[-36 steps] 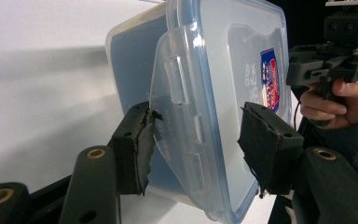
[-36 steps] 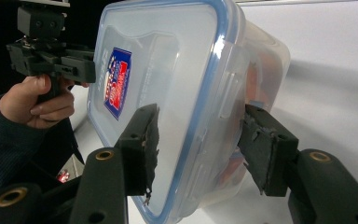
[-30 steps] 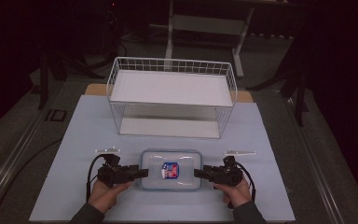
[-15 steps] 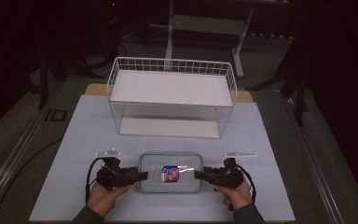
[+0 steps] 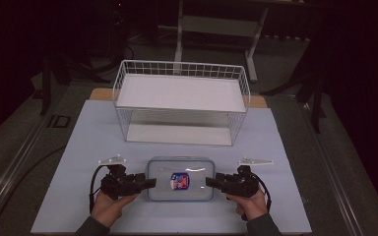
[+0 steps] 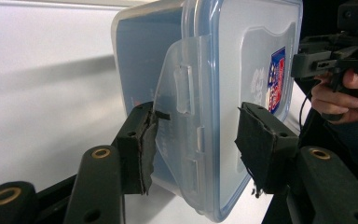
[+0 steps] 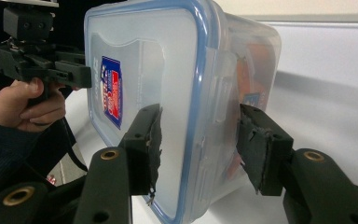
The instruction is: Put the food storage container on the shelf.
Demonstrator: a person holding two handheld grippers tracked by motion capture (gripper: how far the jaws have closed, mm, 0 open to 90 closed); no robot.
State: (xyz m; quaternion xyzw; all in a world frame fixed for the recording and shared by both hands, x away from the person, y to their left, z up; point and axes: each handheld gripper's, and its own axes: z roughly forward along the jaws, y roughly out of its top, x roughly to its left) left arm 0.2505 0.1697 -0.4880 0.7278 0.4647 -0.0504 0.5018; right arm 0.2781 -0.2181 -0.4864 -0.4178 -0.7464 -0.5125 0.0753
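A clear plastic container [image 5: 179,167] with a blue-rimmed lid and a red-and-blue label lies flat near the table's front edge. My left gripper [image 5: 150,183] is at its left end and my right gripper [image 5: 210,182] at its right end. In the left gripper view the left gripper [image 6: 196,135] has just been closing. One pad touches the swung-out latch flap [image 6: 182,88] and the other lies against the lid. In the right gripper view the right gripper [image 7: 198,135] clamps the container [image 7: 177,70] between lid and base.
A white wire basket [image 5: 182,93] with a white shelf board stands at the back of the pale mat [image 5: 78,147]. A dark floor and table legs lie beyond. A hand [image 5: 109,209] holds each gripper from the near edge.
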